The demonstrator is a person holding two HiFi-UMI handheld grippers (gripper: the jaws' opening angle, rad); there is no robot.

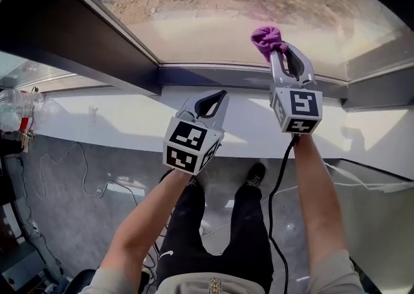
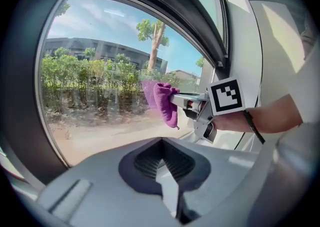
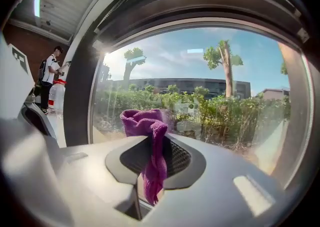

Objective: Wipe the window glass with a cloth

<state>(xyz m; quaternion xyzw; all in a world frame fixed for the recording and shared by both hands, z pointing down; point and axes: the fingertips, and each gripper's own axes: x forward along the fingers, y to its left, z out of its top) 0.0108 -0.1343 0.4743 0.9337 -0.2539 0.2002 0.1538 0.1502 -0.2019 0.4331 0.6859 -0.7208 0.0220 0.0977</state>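
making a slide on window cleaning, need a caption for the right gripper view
Right gripper shut on a purple cloth, held up to the window glass, trees and a building beyond.

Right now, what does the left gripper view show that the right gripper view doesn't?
Left gripper view only: the right gripper seen from the side, with its marker cube and the person's forearm. It also shows the left gripper, fingers together with nothing between them.
Right gripper view only: the purple cloth pinched between the right gripper's own fingers, and a person standing at far left.
Both: the cloth, the window glass and the hedge outside.
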